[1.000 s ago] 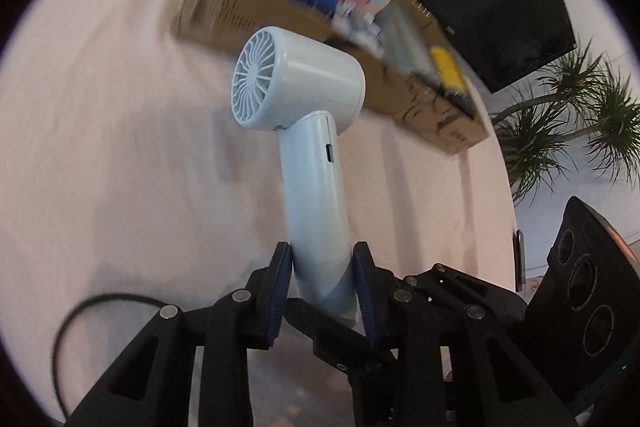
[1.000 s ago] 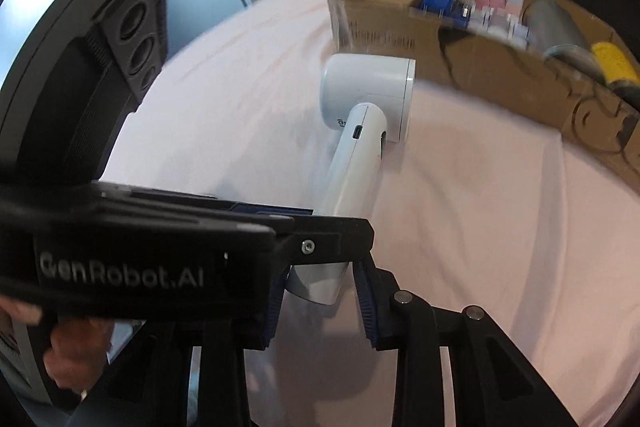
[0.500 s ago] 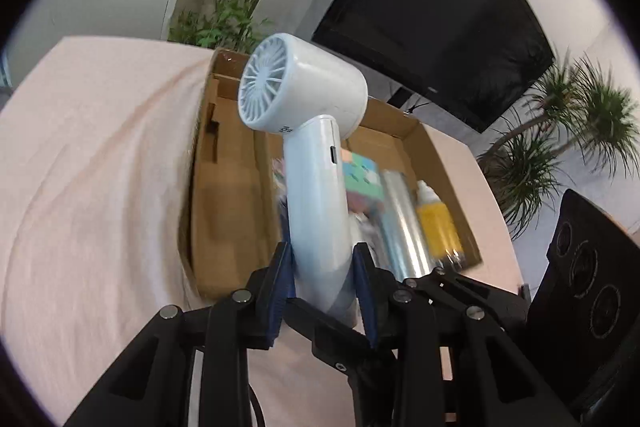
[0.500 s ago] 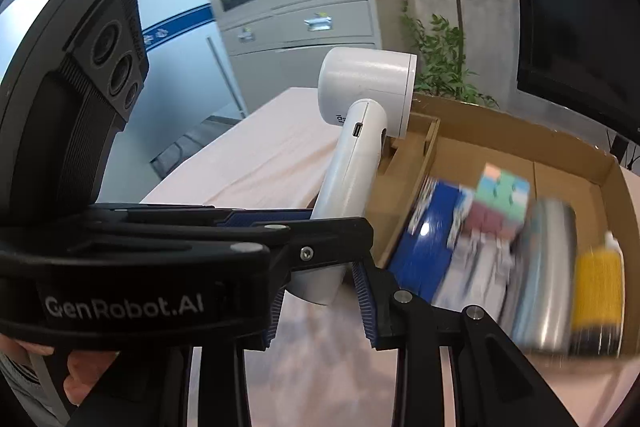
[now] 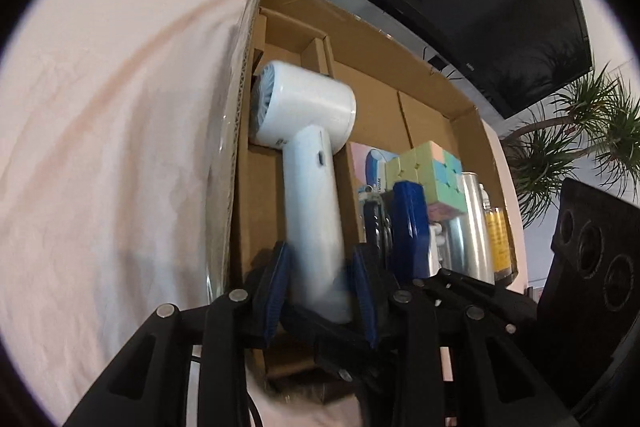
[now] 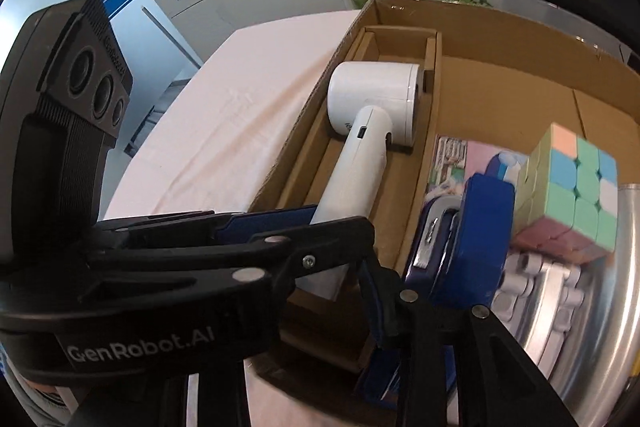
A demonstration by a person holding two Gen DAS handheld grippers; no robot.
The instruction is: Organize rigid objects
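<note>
My left gripper is shut on the handle of a white hair dryer. The dryer hangs inside the narrow left compartment of an open cardboard box, head toward the far end. In the right wrist view the dryer lies along that compartment and the left gripper's body crosses in front. My right gripper sits just behind the dryer's handle end; its left finger is hidden, so its state is unclear.
The box's right part holds a blue stapler, a pastel puzzle cube, a silver cylinder and a yellow bottle. The box stands on a pink cloth. A black screen and plants stand behind.
The left gripper has carried the dryer from above the cloth over the box and lowered it into the left compartment. The right gripper has followed close behind.
</note>
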